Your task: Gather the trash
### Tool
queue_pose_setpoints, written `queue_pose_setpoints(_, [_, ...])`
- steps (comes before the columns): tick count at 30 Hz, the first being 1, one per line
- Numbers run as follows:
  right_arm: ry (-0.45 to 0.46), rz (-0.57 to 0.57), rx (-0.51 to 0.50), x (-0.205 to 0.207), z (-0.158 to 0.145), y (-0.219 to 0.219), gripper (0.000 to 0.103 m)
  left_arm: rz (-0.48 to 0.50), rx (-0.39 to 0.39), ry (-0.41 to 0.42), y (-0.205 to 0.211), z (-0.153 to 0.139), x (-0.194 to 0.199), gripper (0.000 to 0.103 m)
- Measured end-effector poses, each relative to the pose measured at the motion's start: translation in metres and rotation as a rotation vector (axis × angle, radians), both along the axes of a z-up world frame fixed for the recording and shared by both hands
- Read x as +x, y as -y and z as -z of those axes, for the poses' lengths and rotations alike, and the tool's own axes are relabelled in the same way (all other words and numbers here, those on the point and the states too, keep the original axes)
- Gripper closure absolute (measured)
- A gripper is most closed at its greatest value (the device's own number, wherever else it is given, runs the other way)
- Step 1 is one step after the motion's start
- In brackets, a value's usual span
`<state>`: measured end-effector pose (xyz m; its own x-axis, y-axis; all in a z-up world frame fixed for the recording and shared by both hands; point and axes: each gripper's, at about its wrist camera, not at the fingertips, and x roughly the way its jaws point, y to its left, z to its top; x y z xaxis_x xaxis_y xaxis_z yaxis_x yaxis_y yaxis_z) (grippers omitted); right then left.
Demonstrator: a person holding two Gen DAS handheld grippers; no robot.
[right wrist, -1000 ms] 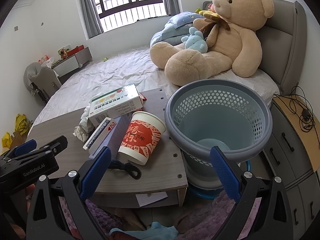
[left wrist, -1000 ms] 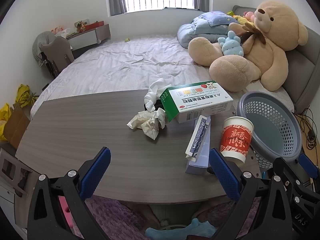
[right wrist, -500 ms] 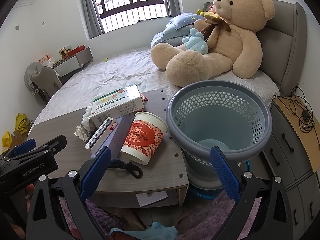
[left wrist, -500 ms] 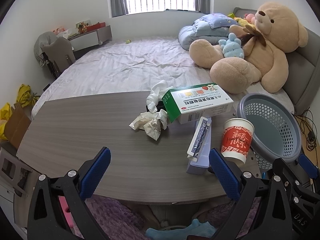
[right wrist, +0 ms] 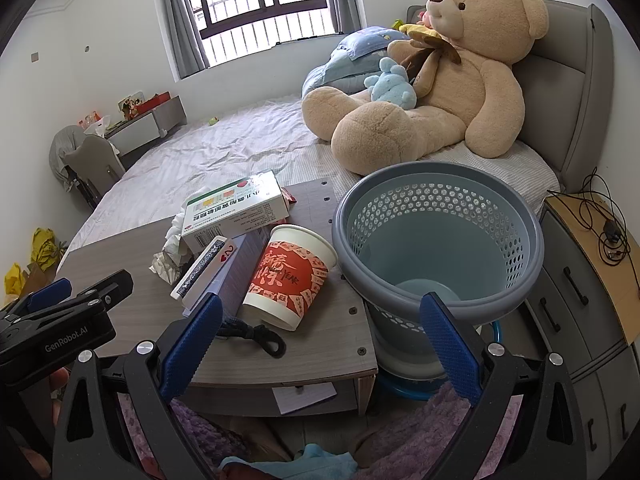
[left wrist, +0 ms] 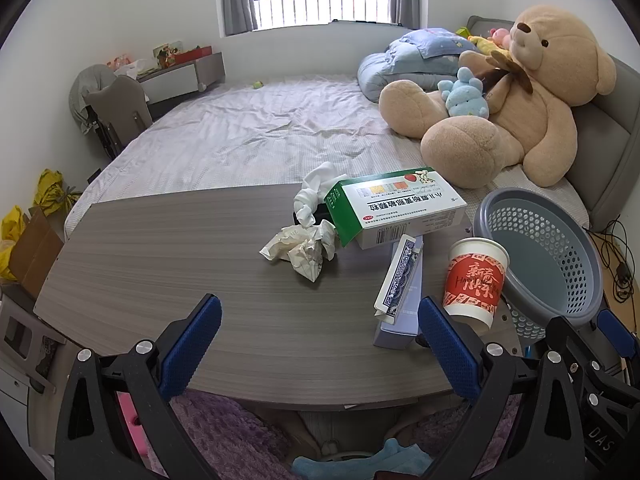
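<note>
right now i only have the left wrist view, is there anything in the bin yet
Observer: No. The right wrist view looks down into the bin, and nothing shows on its floor.
Operator: anything low down that i'm missing
Observer: A black cord lies on the table, just in front of the cup.
Operator: more trash hidden anywhere
Observer: A small red wrapper pokes out on the far side of the box.
</note>
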<state>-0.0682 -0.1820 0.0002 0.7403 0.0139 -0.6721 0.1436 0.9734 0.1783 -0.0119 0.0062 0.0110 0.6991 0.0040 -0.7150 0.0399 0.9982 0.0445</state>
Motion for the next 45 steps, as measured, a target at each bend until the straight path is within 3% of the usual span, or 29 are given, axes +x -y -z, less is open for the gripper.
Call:
queue_pose_setpoints(39, [-0.008, -0.005, -0.001, 0.001, -0.003, -0.004, 0.009, -0.001, 0.001, -0.003, 0.000, 0.000, 0.001, 0.006])
queue_pose_setpoints(45, [-0.032, -0.011, 0.011, 0.011, 0.009, -0.003, 0.009, -0.008, 0.002, -0.021, -0.005, 0.007, 0.007, 0.006])
